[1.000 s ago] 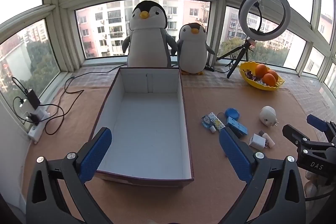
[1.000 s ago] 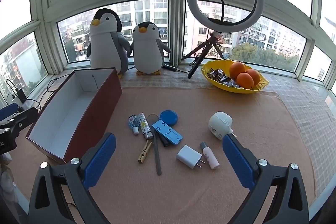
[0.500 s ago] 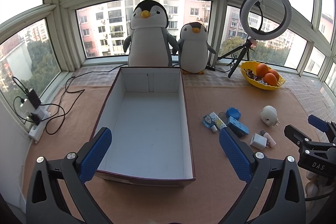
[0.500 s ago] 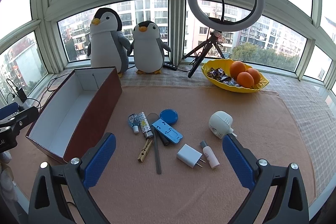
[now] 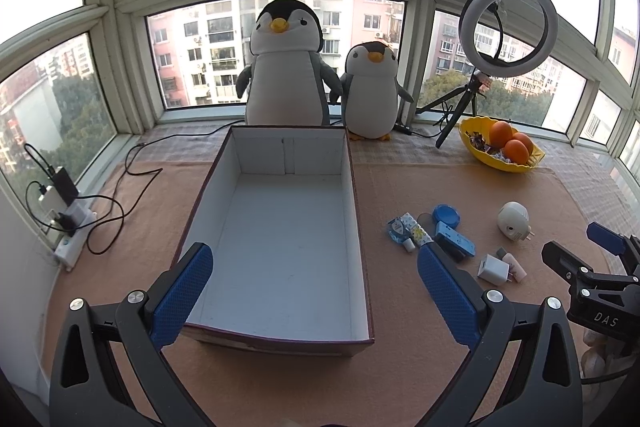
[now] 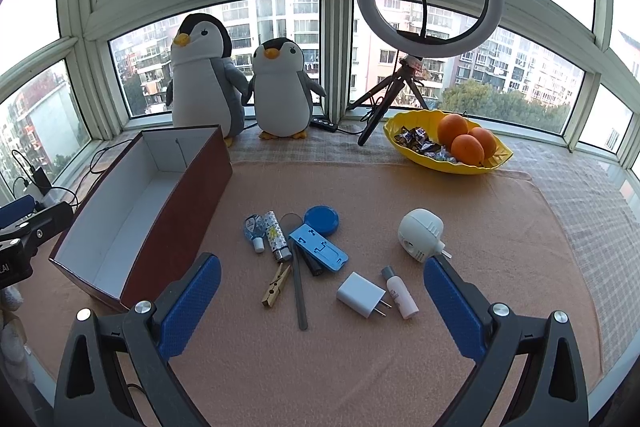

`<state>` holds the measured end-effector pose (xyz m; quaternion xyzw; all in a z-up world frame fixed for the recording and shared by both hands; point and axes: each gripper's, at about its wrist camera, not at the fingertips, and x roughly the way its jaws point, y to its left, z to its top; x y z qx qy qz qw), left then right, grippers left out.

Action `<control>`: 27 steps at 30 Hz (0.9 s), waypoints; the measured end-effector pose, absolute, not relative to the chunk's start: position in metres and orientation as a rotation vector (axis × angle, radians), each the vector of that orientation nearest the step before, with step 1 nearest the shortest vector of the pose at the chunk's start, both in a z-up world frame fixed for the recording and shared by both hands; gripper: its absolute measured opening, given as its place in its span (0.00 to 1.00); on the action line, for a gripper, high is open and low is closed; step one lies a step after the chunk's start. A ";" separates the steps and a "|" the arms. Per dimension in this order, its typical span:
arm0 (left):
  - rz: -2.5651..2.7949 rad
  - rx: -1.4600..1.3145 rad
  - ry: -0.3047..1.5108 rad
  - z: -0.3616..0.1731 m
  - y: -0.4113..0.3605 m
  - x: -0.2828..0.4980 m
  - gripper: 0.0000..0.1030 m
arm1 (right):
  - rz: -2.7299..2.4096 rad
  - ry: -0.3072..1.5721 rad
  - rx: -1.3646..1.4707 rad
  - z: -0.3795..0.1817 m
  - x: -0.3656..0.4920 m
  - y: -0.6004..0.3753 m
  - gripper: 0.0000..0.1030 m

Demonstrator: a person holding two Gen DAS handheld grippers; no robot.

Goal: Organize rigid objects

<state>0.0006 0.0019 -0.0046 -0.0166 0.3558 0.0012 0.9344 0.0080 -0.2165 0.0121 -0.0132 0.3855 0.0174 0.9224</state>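
- The left hand-held gripper (image 5: 314,285) hovers with its jaws wide apart and empty, straddling the near end of the open box (image 5: 276,337); only this view shows the whole white box floor.
- The right hand-held gripper (image 6: 322,293) is also spread wide, holding nothing, above the bench (image 6: 360,367).
- Just beyond its fingers lie a white charger (image 6: 362,294), a small pink bottle (image 6: 400,293), a clothespin (image 6: 276,285) and a grey file (image 6: 298,293), the last two seen only here.
- Farther ahead: blue holder (image 6: 318,247), blue lid (image 6: 321,221), round white plug (image 6: 420,233).
- Farthest right, a yellow fruit bowl (image 6: 472,167).
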 end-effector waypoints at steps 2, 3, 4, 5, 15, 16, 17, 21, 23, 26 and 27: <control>0.003 -0.033 0.729 -0.005 0.002 0.000 0.99 | 0.035 0.793 -0.028 0.009 0.009 -0.216 0.97; 0.003 -0.034 0.729 -0.005 0.002 0.000 0.99 | 0.035 0.795 -0.028 0.008 0.008 -0.215 0.97; 0.004 -0.034 0.729 -0.005 0.003 0.000 0.99 | 0.035 0.795 -0.028 0.008 0.008 -0.215 0.97; 0.003 -0.034 0.728 -0.005 0.002 0.000 0.99 | 0.034 0.794 -0.028 0.008 0.008 -0.215 0.97; 0.002 -0.031 0.727 -0.005 0.002 0.001 0.99 | 0.034 0.796 -0.027 0.008 0.008 -0.216 0.97; 0.003 -0.031 0.727 -0.005 0.002 0.001 0.99 | 0.035 0.796 -0.027 0.008 0.008 -0.216 0.97; 0.004 -0.031 0.727 -0.004 0.001 0.001 0.99 | 0.035 0.796 -0.027 0.008 0.008 -0.216 0.98; 0.004 -0.031 0.727 -0.005 0.002 0.001 0.99 | 0.035 0.796 -0.027 0.008 0.008 -0.216 0.97; 0.003 -0.031 0.726 -0.005 0.001 0.001 0.99 | 0.035 0.796 -0.027 0.008 0.008 -0.215 0.97; 0.001 -0.029 0.727 -0.005 0.001 0.001 0.99 | 0.035 0.797 -0.026 0.008 0.008 -0.215 0.97; 0.002 -0.029 0.727 -0.005 0.001 0.001 0.99 | 0.035 0.797 -0.026 0.008 0.008 -0.215 0.97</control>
